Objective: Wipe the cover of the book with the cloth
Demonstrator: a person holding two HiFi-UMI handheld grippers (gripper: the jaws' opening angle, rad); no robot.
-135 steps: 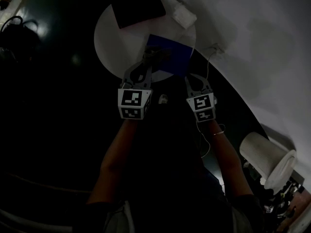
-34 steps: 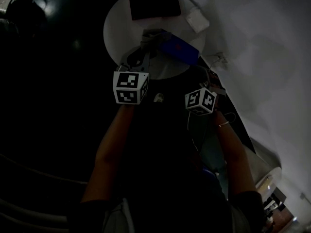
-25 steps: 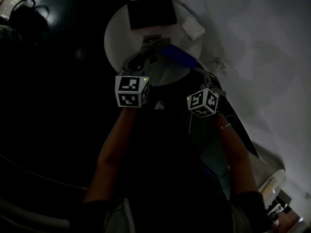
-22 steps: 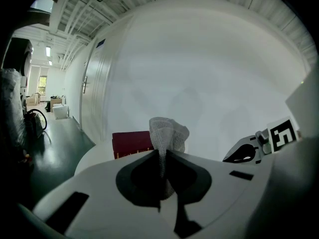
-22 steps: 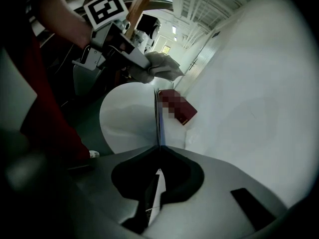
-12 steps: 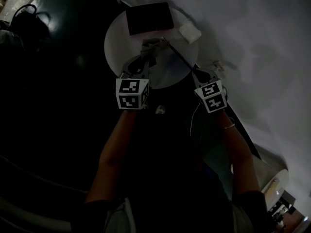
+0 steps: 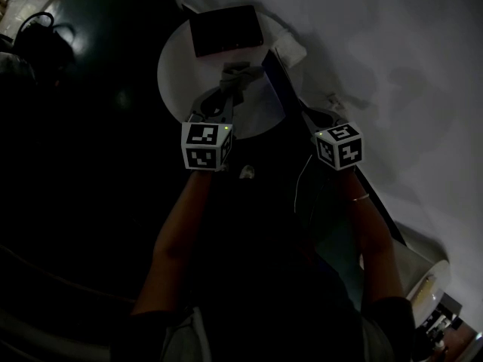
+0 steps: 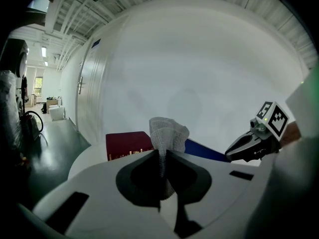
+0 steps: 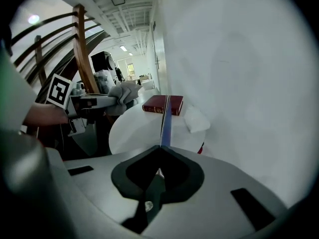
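Observation:
A thin blue book (image 7: 276,80) stands tilted up on its edge above the round white table (image 7: 181,74). My right gripper (image 7: 305,116) is shut on its near edge. In the right gripper view the blue book (image 9: 165,119) shows edge-on, rising from the jaws of that gripper (image 9: 159,159). My left gripper (image 7: 229,90) is shut on a grey cloth (image 7: 238,74), just left of the book. In the left gripper view the cloth (image 8: 167,132) sticks up from the jaws, with the blue book (image 8: 205,151) behind it to the right.
A dark red book (image 7: 226,29) lies flat at the table's far side. A white folded item (image 7: 292,49) lies at the table's right edge by the white wall (image 7: 392,66). Dark floor lies to the left, and a black bag (image 7: 39,35) sits there.
The blue book went from lying flat to standing on its edge as my right gripper lifted and swung right. My left gripper with the cloth has stayed nearly in place.

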